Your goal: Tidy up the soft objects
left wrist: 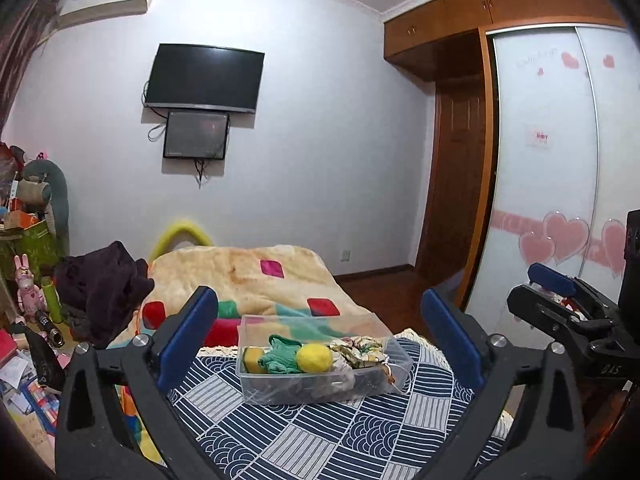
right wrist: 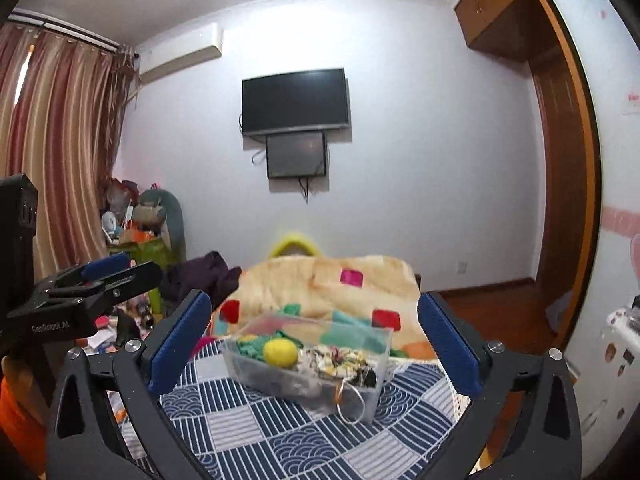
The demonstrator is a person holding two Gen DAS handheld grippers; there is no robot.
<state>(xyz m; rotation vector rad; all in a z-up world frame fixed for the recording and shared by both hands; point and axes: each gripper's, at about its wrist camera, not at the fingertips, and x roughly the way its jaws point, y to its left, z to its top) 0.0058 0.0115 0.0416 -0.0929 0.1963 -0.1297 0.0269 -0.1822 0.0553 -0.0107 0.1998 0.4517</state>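
A clear plastic box (left wrist: 256,390) stands on a blue-and-white patterned cloth (left wrist: 320,436). It holds a yellow ball (left wrist: 314,357), a green cloth (left wrist: 280,356), a yellow-green sponge (left wrist: 252,360) and a floral cloth (left wrist: 358,350). The box (right wrist: 240,360), ball (right wrist: 281,353) and floral cloth (right wrist: 338,360) also show in the right wrist view. My left gripper (left wrist: 320,336) is open and empty, held above and short of the box. My right gripper (right wrist: 316,340) is open and empty, likewise short of the box.
A beige blanket with coloured squares (left wrist: 248,272) lies behind the box. Dark clothes (left wrist: 104,284) and clutter (left wrist: 28,360) sit at left. A wardrobe (left wrist: 560,160) stands at right, a TV (left wrist: 204,78) hangs on the wall. A metal ring (right wrist: 352,404) hangs off the box.
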